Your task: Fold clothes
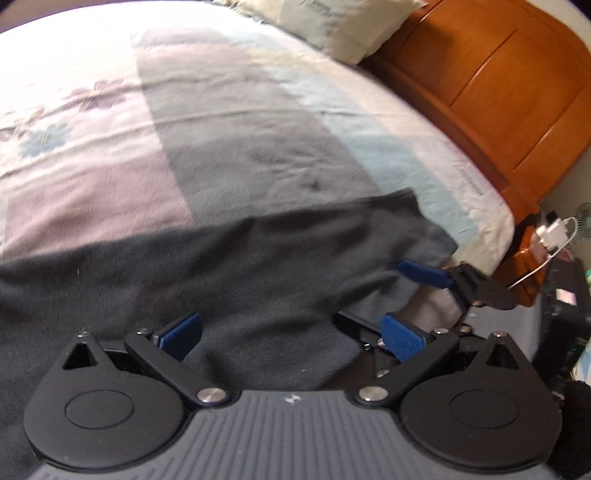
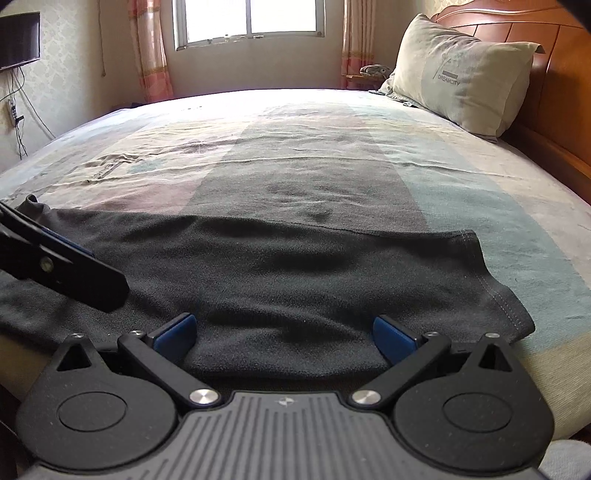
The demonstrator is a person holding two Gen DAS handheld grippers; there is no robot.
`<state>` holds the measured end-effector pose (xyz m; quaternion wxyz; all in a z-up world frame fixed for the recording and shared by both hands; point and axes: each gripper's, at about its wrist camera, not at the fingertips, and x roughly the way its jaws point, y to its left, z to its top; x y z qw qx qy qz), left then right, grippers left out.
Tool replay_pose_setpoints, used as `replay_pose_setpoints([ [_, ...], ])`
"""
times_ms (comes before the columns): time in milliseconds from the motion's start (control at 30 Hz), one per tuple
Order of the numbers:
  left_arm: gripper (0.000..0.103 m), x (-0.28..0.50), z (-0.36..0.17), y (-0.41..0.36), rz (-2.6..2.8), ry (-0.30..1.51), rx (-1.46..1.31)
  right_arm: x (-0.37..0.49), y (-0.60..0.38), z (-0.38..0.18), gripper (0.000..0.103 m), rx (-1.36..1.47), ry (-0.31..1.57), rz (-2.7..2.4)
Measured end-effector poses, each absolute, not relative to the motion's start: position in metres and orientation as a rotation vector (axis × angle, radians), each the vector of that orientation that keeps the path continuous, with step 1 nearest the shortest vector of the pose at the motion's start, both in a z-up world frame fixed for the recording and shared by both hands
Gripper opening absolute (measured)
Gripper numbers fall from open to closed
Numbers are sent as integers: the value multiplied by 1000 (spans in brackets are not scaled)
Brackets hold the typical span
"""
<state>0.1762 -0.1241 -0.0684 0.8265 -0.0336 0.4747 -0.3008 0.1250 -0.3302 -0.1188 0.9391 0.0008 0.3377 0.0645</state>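
Dark grey garment (image 2: 295,280): soft knit, stitched hem, lying spread along the near edge of the bed (image 2: 480,192). Left claw (image 1: 291,338) and right claw (image 2: 284,338): blue pads spread wide, released, low over the cloth. Bedsheet: wrinkled pastel stripes. Beige pillow (image 2: 461,77) against the wooden headboard (image 2: 561,85); window (image 2: 251,22) beyond.

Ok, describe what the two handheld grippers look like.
Both match: the left gripper and right gripper have matte black linkage arms with silver pivot bolts, round black discs either side, a ribbed grey body with a small white emblem, and textured blue pads on the fingers.
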Motion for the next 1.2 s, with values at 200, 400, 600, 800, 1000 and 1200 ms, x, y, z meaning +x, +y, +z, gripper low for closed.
replay_pose_setpoints([
  [200, 102, 183, -80, -102, -571, 1053, -131, 126, -328, -118, 103, -2, 694, 120],
  [400, 102, 180, -46, -51, -467, 935, -131, 126, -321, -92, 103, 91, 690, 222],
  [600, 102, 178, -54, 50, -173, 965, -345, 145, -259, -68, 103, 199, 725, 604],
  [800, 102, 144, -45, 111, -18, 931, -401, 188, -183, -72, 103, 351, 860, 849],
  [1000, 102, 127, -35, 124, 18, 918, -363, 213, -156, -96, 103, 392, 956, 798],
  [1200, 102, 129, -37, 111, -47, 937, -356, 208, -226, -95, 103, 494, 919, 664],
])
